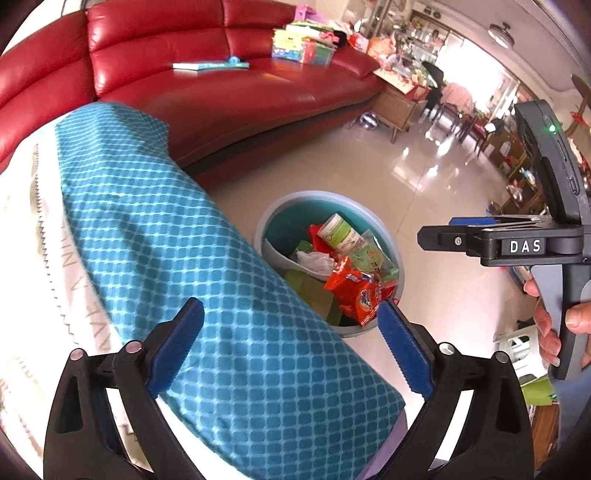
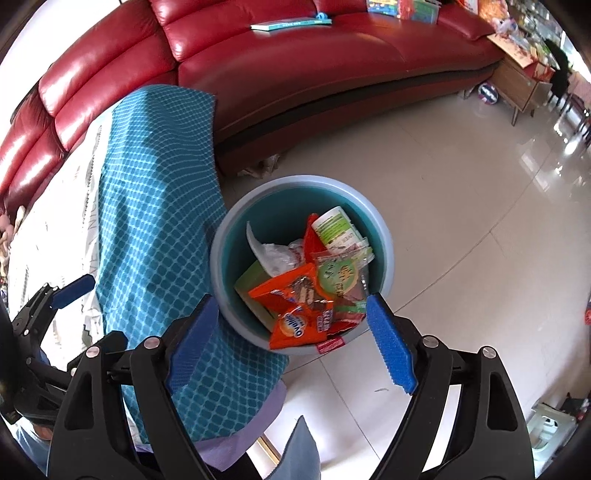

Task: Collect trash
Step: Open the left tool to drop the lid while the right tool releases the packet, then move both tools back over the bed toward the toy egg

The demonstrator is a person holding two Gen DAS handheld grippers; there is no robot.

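Note:
A round teal bin with a grey rim point(image 2: 295, 181) stands on the tiled floor beside a table draped in a teal checked cloth point(image 2: 155, 221). Inside lie an orange snack wrapper point(image 2: 295, 314), a green-and-white tub point(image 2: 332, 225), a white plastic bag point(image 2: 273, 254) and a clear packet with a green label point(image 2: 340, 273). My right gripper point(image 2: 291, 332) hovers over the bin's near rim, open, nothing between its blue pads. My left gripper point(image 1: 291, 332) hangs open over the cloth point(image 1: 184, 240), with the bin's rim point(image 1: 295, 197) just beyond its right finger. The orange wrapper point(image 1: 354, 288) shows there too.
A red leather sofa point(image 2: 332, 66) curves behind the bin, with a book point(image 2: 291, 23) and boxes on its seat. A wooden cabinet point(image 2: 517, 85) and a ball point(image 2: 487, 93) sit at its far end. A hand point(image 1: 546, 332) holds the right gripper's handle. A white stool point(image 2: 550, 424) stands at the lower right.

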